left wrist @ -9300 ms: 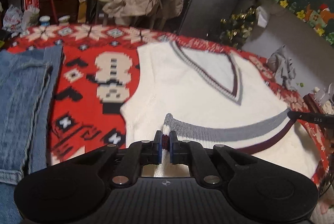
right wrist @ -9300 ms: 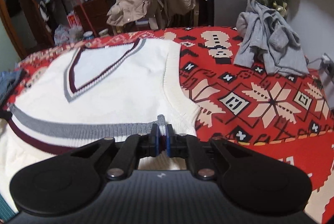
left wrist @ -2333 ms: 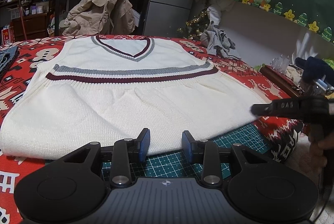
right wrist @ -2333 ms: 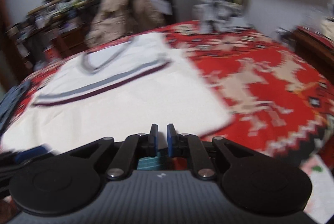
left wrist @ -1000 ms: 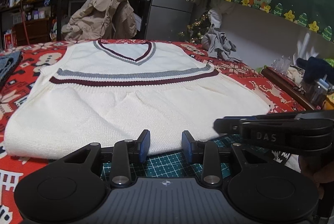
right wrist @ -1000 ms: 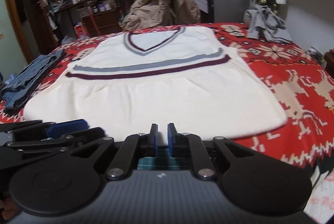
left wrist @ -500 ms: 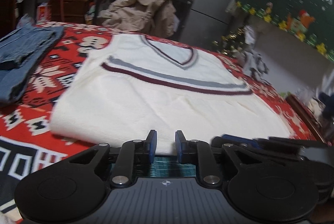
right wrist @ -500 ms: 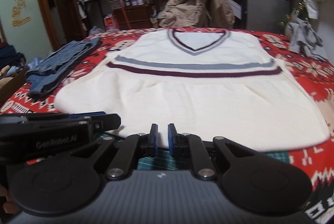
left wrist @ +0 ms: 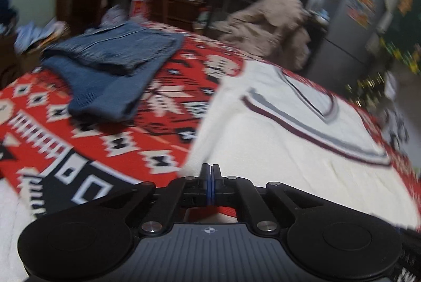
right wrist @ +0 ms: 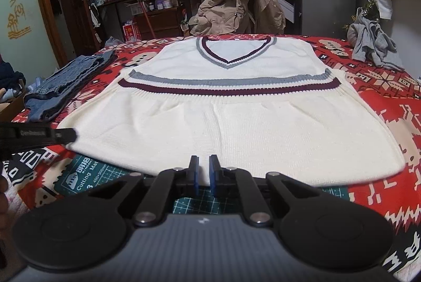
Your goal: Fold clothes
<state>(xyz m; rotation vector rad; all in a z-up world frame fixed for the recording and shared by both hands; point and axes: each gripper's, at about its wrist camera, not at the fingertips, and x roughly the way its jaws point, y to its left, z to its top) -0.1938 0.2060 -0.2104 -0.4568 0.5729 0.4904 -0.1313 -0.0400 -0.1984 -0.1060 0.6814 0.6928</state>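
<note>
On my left, the jeans [right wrist: 67,79] lie folded on the red cloth [right wrist: 381,87]. My left gripper [left wrist: 210,171] has its jaws pressed together at the vest's [right wrist: 231,108] near left corner; I cannot tell whether it pinches fabric. The vest lies flat mid-table, hem folded up. My right gripper [right wrist: 204,166] hovers at its near edge, jaws narrowly apart, empty. A grey garment [right wrist: 373,45] sits far right.

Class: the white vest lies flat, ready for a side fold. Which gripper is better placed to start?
Probably left: the left gripper is at the vest's near-left corner, while the right gripper sits mid-hem.
</note>
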